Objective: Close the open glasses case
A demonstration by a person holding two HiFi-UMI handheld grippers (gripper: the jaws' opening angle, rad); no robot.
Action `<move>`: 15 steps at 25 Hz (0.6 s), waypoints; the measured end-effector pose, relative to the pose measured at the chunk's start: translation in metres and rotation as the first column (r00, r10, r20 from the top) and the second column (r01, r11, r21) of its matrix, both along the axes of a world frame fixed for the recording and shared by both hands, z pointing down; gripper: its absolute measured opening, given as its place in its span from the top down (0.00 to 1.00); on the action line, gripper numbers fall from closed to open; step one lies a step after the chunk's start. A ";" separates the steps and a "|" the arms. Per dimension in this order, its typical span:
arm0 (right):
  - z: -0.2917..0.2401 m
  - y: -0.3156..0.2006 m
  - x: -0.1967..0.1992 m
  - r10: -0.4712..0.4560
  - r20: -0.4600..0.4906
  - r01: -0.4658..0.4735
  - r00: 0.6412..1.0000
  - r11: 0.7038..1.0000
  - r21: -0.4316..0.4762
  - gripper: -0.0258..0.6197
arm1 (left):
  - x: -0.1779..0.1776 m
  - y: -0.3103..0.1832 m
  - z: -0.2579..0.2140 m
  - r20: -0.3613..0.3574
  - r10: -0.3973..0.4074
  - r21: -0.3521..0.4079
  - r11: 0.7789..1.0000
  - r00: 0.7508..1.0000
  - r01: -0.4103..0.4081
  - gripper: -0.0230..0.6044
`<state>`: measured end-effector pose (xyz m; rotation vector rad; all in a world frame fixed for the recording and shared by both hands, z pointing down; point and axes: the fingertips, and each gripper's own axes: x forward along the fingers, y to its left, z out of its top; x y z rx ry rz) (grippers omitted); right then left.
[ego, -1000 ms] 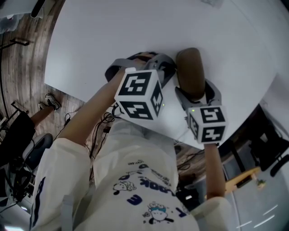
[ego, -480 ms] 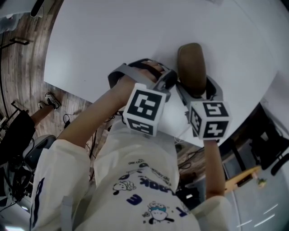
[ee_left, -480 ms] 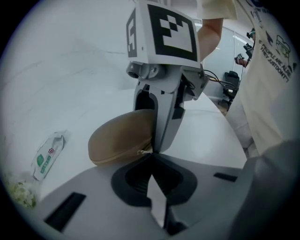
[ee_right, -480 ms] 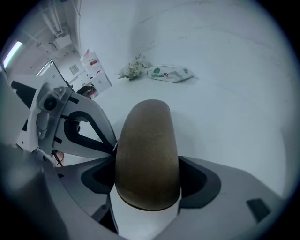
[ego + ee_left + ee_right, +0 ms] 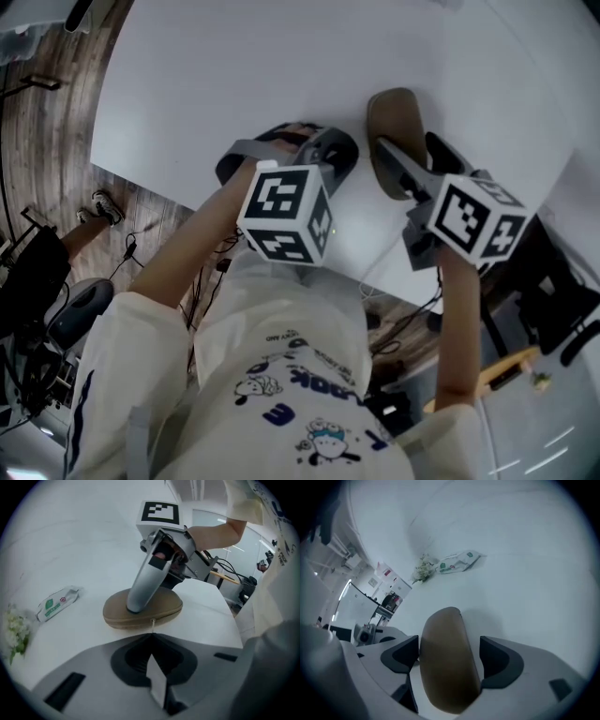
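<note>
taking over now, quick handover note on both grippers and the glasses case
Left gripper: jaws together, empty, just short of the glasses case.
Right gripper: jaws apart, straddling the case across its width; a gap shows on one side, so it is not clamped.
Case: flat on the white table, near the person's edge.
Done: lid looks down, with only a thin seam along the front.
Left: probably one press to confirm it is shut, then lift the right gripper clear.
</note>
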<state>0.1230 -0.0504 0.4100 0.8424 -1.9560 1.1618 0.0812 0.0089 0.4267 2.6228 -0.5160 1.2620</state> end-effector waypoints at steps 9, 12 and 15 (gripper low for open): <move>0.008 -0.005 -0.011 -0.013 -0.014 0.012 1.000 0.998 -0.057 0.36 | 0.012 0.004 -0.005 -0.042 -0.063 -0.047 0.997 0.997 0.061 0.83; 0.009 -0.004 -0.009 -0.007 -0.013 0.006 1.000 0.998 -0.059 0.36 | 0.017 0.002 -0.002 -0.040 -0.075 -0.058 0.996 0.996 0.073 0.84; 0.009 -0.004 -0.008 0.000 -0.020 -0.001 1.000 0.999 -0.049 0.36 | 0.019 -0.001 -0.003 -0.053 -0.115 -0.075 0.991 0.992 0.111 0.86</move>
